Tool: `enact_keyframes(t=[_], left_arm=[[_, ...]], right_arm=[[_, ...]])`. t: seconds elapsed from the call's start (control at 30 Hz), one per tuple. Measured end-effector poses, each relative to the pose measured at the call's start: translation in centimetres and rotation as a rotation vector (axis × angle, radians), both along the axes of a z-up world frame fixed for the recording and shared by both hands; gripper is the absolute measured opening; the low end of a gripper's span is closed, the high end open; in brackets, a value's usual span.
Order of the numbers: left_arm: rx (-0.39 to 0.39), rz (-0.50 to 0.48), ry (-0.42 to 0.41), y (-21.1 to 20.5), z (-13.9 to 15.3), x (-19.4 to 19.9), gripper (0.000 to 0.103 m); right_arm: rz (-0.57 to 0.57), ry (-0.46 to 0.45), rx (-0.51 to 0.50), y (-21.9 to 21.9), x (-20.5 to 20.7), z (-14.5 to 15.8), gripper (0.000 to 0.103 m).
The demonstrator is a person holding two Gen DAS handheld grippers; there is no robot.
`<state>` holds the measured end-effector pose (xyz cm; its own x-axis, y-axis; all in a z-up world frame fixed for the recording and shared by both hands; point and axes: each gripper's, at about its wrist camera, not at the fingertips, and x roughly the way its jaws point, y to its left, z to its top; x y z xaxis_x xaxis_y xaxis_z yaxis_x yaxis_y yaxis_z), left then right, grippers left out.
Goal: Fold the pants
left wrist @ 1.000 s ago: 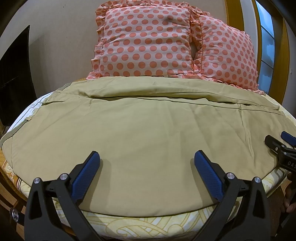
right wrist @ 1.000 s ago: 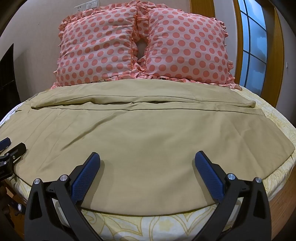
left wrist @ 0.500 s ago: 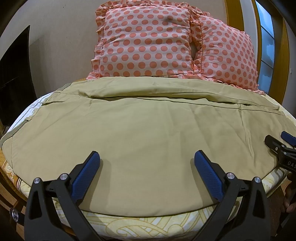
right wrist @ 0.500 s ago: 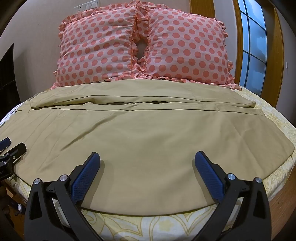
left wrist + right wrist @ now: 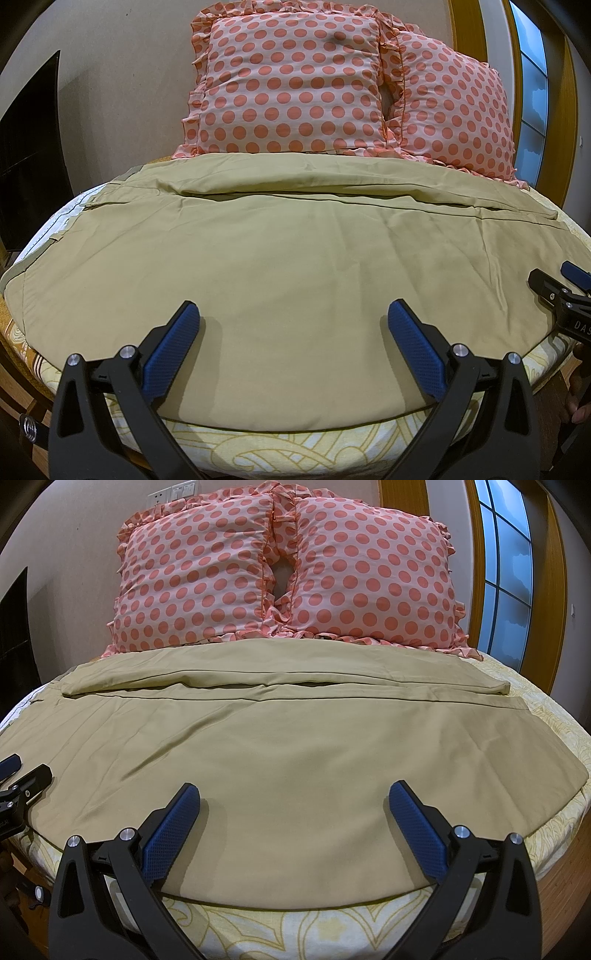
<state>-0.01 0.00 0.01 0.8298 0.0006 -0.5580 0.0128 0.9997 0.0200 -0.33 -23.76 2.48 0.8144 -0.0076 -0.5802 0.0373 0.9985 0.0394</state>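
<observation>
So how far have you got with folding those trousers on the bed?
Barely started. The khaki cotton pants lie spread flat across the yellow patterned bedsheet, legs side by side below the two pink polka-dot pillows; no fold shows yet. Nothing is in hand: the left gripper and right gripper hover open at the near edge, holding no cloth. All the folding is left.

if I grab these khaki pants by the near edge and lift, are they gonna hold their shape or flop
Probably flop. The pants lie flat with soft creases and follow the curve of the bed, so the cloth looks thin and limp. They look light, so a lifted edge should drape and drag the rest. Both the left gripper and right gripper are open, touching nothing.
</observation>
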Motion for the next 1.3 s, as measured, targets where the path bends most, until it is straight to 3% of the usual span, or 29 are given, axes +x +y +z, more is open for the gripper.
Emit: enact_keyframes(t=[0.83, 1.07, 1.17, 1.3], left_arm=[[0.0, 0.0, -0.002, 0.0, 0.0, 0.0, 0.101], [0.001, -0.002, -0.002, 0.0, 0.0, 0.0, 0.101], [-0.001, -0.013, 0.018, 0.2, 0.2, 0.2, 0.101], [-0.044, 0.023, 0.046, 1.5, 1.6, 0.7, 0.101]], right_arm=[[0.0, -0.004, 0.0, 0.0, -0.1, 0.0, 0.102], [0.011, 0.0, -0.002, 0.8, -0.4, -1.7, 0.102], [0.023, 0.106, 0.025, -1.1, 1.5, 0.9, 0.102], [-0.083, 0.046, 0.022, -5.3, 5.4, 4.6, 0.102]])
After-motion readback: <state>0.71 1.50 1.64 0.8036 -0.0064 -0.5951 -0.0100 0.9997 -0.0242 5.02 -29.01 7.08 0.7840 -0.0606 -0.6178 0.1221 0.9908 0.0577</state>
